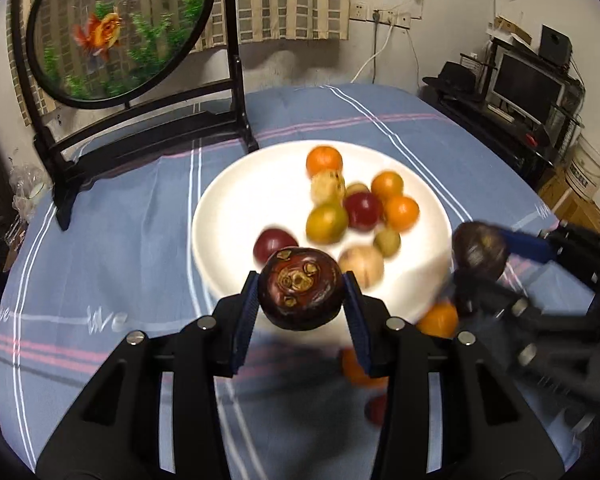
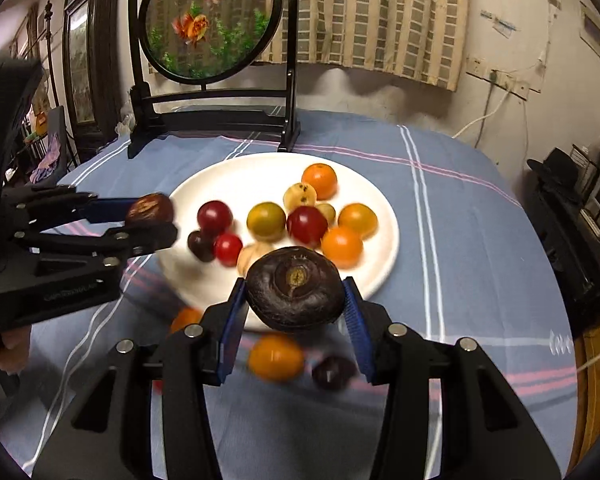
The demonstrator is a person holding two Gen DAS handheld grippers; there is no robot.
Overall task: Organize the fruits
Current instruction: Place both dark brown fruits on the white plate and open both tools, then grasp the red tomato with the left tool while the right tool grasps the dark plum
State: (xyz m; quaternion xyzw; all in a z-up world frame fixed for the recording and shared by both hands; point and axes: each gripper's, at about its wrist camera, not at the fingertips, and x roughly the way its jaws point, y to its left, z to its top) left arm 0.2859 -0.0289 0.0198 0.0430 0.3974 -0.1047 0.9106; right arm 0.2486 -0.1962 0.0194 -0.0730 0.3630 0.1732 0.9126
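A white plate (image 1: 236,200) (image 2: 380,216) on the blue striped tablecloth holds several small fruits: oranges (image 2: 320,180), red plums (image 2: 306,226) and yellow-green ones (image 2: 266,222). My left gripper (image 1: 300,300) is shut on a dark purple mangosteen (image 1: 300,288) above the plate's near rim. It also shows in the right wrist view (image 2: 152,220) at the plate's left edge. My right gripper (image 2: 296,300) is shut on another dark mangosteen (image 2: 296,288) above the plate's near rim; it shows blurred in the left wrist view (image 1: 480,256).
Loose fruits lie on the cloth near the plate: an orange (image 2: 276,358), a dark plum (image 2: 334,372), another orange (image 1: 438,320). A round goldfish screen on a black stand (image 1: 148,136) (image 2: 220,120) stands behind the plate. Shelves with a monitor (image 1: 528,88) stand at the right.
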